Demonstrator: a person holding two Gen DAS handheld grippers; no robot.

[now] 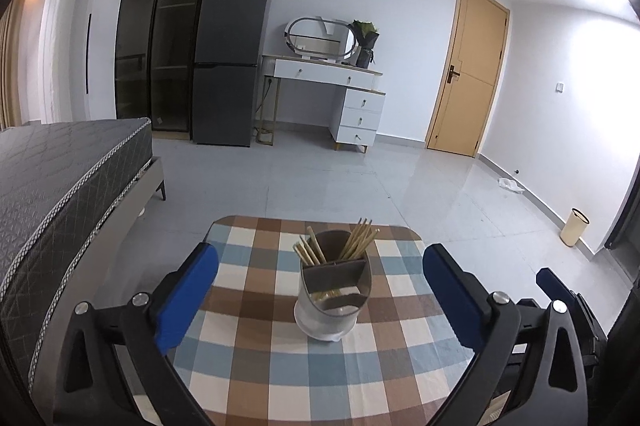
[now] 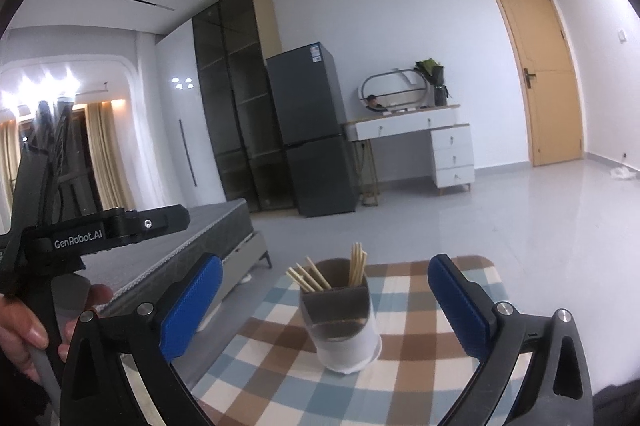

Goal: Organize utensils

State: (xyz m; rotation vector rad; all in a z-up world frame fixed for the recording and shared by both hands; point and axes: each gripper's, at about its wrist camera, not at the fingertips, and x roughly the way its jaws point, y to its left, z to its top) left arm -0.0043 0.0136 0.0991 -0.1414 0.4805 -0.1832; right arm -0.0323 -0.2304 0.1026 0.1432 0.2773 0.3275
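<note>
Both grippers are spread wide with nothing between the blue pads; the left gripper [image 1: 320,290] and the right gripper [image 2: 324,302] each frame the utensil holder [image 1: 334,290] without touching it. The holder stands upright on the checked worktop [image 1: 256,366], roughly mid-cloth; the chopsticks [image 1: 358,240] sit in its rear compartments, one bunch leaning toward 11 o'clock, the other toward 1 o'clock (the front compartment looks empty of sticks from here). In the right wrist view, a hand [image 2: 24,330] at 8 o'clock grips the other tool's handle; bed [image 1: 60,186] at 9 o'clock.
</note>
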